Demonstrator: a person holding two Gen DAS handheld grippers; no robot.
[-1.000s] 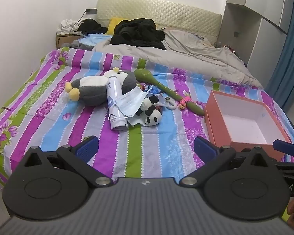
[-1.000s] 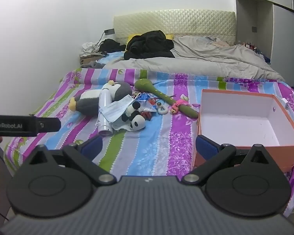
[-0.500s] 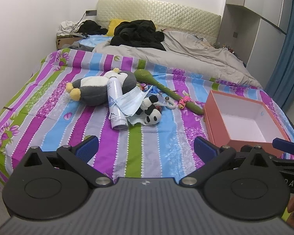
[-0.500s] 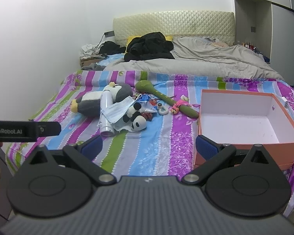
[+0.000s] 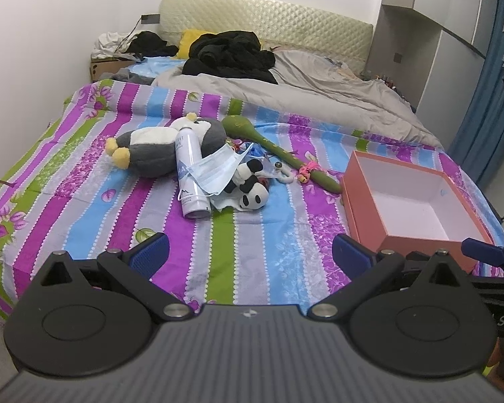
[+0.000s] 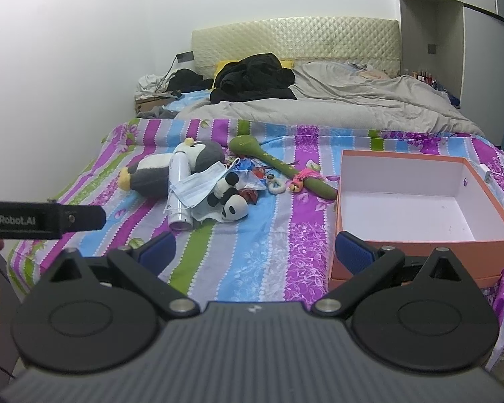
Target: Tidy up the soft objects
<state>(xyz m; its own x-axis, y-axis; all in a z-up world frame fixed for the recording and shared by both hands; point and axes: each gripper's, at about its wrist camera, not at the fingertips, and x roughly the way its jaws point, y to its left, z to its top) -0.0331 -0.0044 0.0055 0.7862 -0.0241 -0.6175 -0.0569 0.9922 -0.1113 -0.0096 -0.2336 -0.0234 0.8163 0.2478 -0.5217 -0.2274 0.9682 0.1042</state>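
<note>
A grey and white penguin plush [image 5: 158,149] [image 6: 151,173] lies on the striped bedspread [image 5: 252,235], with a white spray can [image 5: 190,174] [image 6: 179,194] leaning across it. A blue face mask [image 5: 216,171] [image 6: 198,184] drapes over the can and a small panda plush [image 5: 252,191] [image 6: 230,201]. A green long-handled soft toy [image 5: 279,147] [image 6: 279,164] lies behind them. An open orange box [image 5: 363,208] [image 6: 420,245] stands at the right. My left gripper [image 5: 250,257] and right gripper [image 6: 255,252] both stand open near the bed's front edge, holding nothing.
A grey duvet [image 5: 319,94] and black clothes [image 5: 228,55] cover the bed's far half. Small trinkets [image 5: 285,173] lie by the green toy. A wall runs along the left, a wardrobe [image 5: 453,50] and blue curtain [image 5: 487,94] along the right. The left gripper's body [image 6: 40,220] shows in the right wrist view.
Both cameras have drawn back and risen slightly, so the bed looks a little farther off. No object has moved and both grippers remain open.
</note>
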